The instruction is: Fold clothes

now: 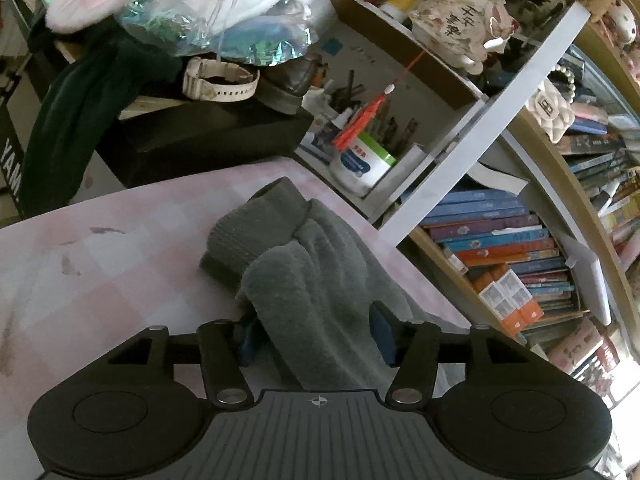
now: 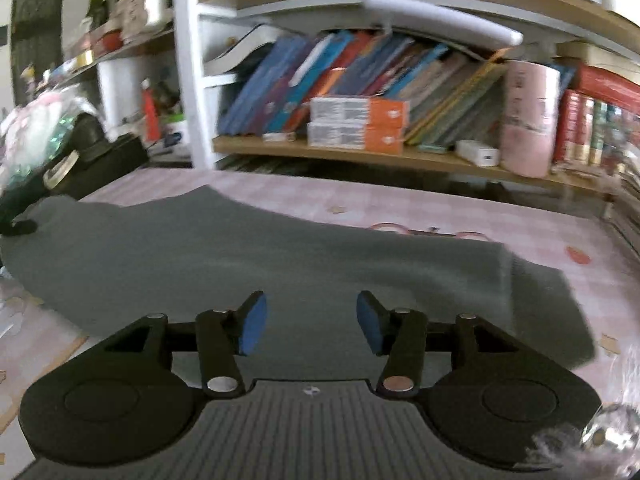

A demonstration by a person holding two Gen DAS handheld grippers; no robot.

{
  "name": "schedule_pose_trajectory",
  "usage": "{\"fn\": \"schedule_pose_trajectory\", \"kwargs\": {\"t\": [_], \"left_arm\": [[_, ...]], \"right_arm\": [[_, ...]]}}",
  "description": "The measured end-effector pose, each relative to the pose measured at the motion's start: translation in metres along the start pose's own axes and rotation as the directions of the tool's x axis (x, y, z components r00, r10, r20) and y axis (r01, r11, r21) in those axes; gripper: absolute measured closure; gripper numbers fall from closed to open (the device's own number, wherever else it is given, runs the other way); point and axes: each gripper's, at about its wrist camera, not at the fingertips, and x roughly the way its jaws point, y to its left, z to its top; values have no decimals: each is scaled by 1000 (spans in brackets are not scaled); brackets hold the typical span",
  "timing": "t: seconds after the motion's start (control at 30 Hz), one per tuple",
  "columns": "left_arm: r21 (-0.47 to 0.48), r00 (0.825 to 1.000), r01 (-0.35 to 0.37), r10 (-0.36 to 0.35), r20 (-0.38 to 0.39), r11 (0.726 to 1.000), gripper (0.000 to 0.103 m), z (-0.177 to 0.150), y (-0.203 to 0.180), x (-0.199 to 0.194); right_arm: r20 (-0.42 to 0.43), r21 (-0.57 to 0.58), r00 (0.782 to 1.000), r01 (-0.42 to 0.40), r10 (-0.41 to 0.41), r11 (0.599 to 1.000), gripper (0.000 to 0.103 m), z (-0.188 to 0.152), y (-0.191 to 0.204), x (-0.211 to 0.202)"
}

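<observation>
Item one, your work surface: the pink checked table [image 2: 440, 208], running ahead of both sets of jaws, with the bookshelf [image 2: 360, 152] beyond its far edge. Item two, the task's thing: a grey fleece garment [image 2: 280, 248] lying on that table, its long axis across your right jaws from side to side, its ribbed cuff end [image 2: 540, 300] off to their right. In the left view the same garment [image 1: 312, 280] is bunched and runs away from the jaws, a fold of it lying between them. Item three, your left gripper [image 1: 314, 336]: jaws parted, blue pads either side of the fleece without visibly pinching it, so count it released. Item four, your right gripper [image 2: 310, 320]: jaws parted and empty, garment just ahead and below. The left hand looks nearer a usable edge; any next fold probably turns on regripping across that long axis.
</observation>
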Motion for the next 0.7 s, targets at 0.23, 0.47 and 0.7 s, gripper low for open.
{"fn": "schedule_pose_trajectory", "kwargs": {"t": [0.23, 0.47, 0.7], "left_arm": [[1, 1000, 16, -16, 2, 1000, 42, 0, 0, 0], [1, 1000, 27, -27, 4, 1000, 40, 0, 0, -1], [1, 1000, 27, -27, 5, 1000, 40, -1, 0, -1]], "right_arm": [[-40, -60, 997, -74, 71, 995, 42, 10, 42, 37], [-52, -165, 992, -121, 114, 979, 35, 30, 88, 84], [-50, -203, 988, -151, 144, 968, 34, 56, 126, 127]]}}
